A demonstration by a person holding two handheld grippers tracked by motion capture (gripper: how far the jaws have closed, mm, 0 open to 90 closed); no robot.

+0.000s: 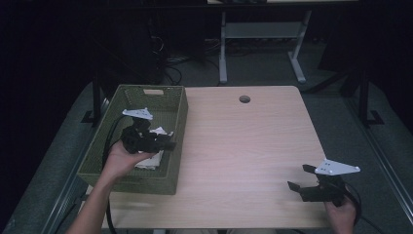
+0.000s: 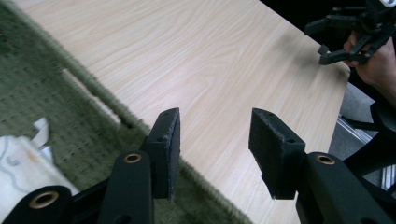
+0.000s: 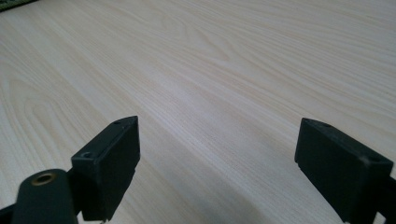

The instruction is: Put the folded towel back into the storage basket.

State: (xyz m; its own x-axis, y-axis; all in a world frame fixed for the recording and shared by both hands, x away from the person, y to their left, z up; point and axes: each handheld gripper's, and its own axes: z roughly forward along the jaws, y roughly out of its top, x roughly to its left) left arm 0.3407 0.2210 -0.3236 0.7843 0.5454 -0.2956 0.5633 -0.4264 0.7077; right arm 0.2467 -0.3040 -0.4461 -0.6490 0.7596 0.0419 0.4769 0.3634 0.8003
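My left fingers (image 2: 167,149) stand apart, holding nothing, over the near rim of the green woven rectangular basket (image 1: 175,122). A crumpled white paper (image 2: 18,163) lies inside that basket, just beside my left gripper (image 1: 168,145). My right gripper (image 1: 299,178) hangs well apart from the basket, spread wide and empty, above the pale wooden surface (image 1: 243,146).

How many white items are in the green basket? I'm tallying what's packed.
1 that I can make out: a crumpled white cloth or paper item on the woven green basket's floor beneath the left gripper; more may be hidden.
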